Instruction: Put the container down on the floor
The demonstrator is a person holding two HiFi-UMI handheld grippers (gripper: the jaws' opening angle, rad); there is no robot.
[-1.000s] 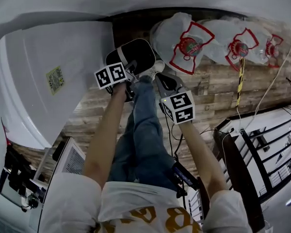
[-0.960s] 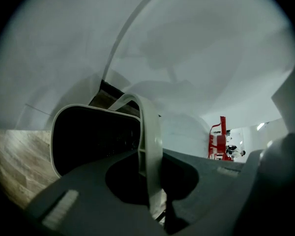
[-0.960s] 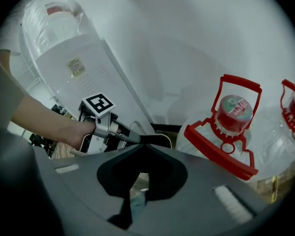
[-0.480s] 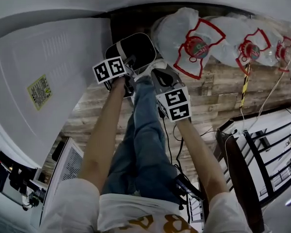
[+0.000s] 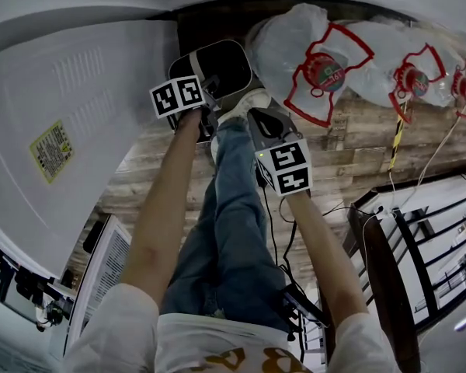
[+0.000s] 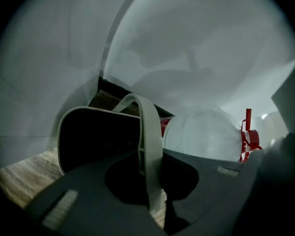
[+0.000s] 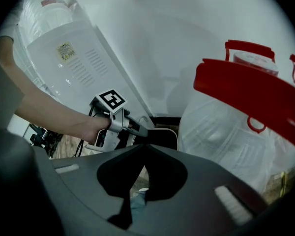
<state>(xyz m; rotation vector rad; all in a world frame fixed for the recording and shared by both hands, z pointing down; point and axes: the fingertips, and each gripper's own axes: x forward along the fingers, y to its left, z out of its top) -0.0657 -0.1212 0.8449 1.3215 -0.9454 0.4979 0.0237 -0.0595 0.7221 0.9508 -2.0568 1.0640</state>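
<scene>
Clearly held by the left gripper alone: jaws pinched tight on the pale handle of the container, with the strap running upright between them. Hangs just beyond and below those jaws, dark inside and white rim in plain sight, close to the far wall. Sits just left of 3 white bags with red handles, and right of a big white appliance. Cannot tell whether the base touches the wood floor; looks very near it, if not on it. Leaves the right gripper idle: jaws closed tip to tip on nothing, parked just right of the left one and nearer, beside a shoe. Calls for a straight drop, probably, since the floor lies directly under the container, along the line of the handle. Needs care to clear the nearest bag, then a release of the handle.
</scene>
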